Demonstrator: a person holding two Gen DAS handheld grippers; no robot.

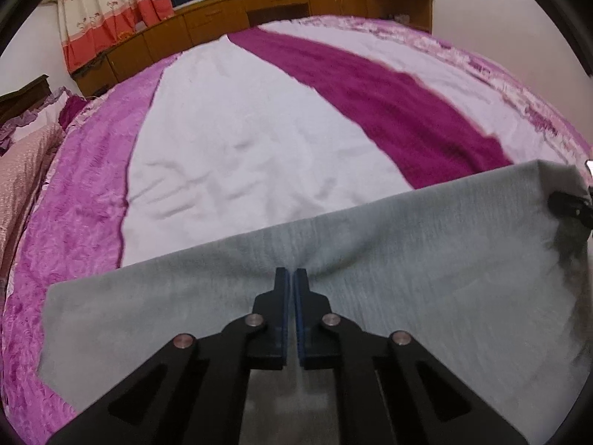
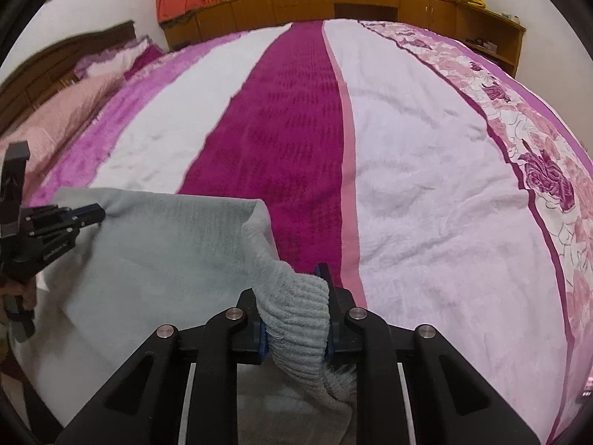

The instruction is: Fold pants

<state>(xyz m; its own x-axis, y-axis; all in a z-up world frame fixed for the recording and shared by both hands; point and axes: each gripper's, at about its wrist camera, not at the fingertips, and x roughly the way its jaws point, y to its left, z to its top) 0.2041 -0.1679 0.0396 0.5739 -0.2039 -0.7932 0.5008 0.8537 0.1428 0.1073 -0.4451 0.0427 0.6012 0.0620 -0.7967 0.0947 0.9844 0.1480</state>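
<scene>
Over a striped pink bedspread [image 2: 426,155], wooden cabinets [image 2: 355,3] behind, both grippers' fingers pinching grey pants [image 1: 370,267]

Small white lettering is printed on the black plastic left gripper [image 2: 87,216], beside the grey knitted pants [image 2: 166,252], but it cannot be read.

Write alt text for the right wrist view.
The right hand-held gripper is shut on the ribbed cuff of grey pants, held above a bed with a pink, white and magenta striped cover. At left, the left hand-held gripper pinches the fabric's far edge.
</scene>
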